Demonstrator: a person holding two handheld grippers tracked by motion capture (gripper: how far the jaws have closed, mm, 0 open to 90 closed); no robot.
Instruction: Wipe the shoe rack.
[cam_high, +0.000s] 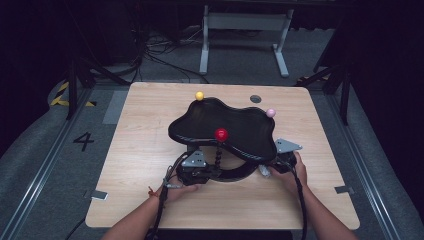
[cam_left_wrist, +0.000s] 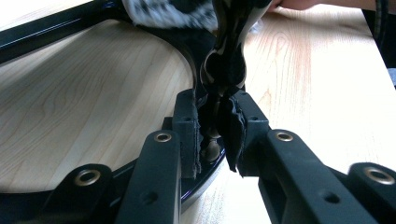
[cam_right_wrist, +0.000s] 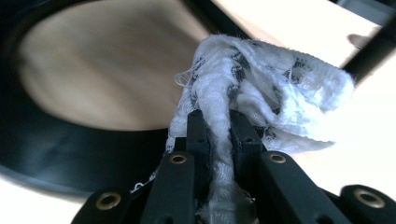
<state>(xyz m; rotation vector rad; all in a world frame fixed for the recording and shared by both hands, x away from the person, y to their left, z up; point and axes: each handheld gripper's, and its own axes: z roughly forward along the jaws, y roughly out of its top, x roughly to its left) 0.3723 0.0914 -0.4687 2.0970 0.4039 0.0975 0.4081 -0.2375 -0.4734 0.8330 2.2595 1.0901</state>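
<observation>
A glossy black wavy-edged shelf (cam_high: 240, 125) stands on a black ring base (cam_high: 235, 174) in the middle of the table. A red ball (cam_high: 221, 134) tops a beaded black stem (cam_high: 218, 154); a yellow ball (cam_high: 199, 95) and a pink ball (cam_high: 270, 113) sit at the far rim. My left gripper (cam_high: 196, 169) is shut on the foot of the black stem (cam_left_wrist: 225, 70), its pads (cam_left_wrist: 189, 140) pressed to either side. My right gripper (cam_high: 274, 167) is shut on a bunched white cloth (cam_right_wrist: 266, 88), which lies against the ring base (cam_right_wrist: 56, 154).
The wooden table (cam_high: 145, 150) has bare room at the left, right and front of the stand. A dark round hole (cam_high: 255, 98) lies at the back of the table. Grey floor, rails and a white frame (cam_high: 245, 30) lie beyond the far edge.
</observation>
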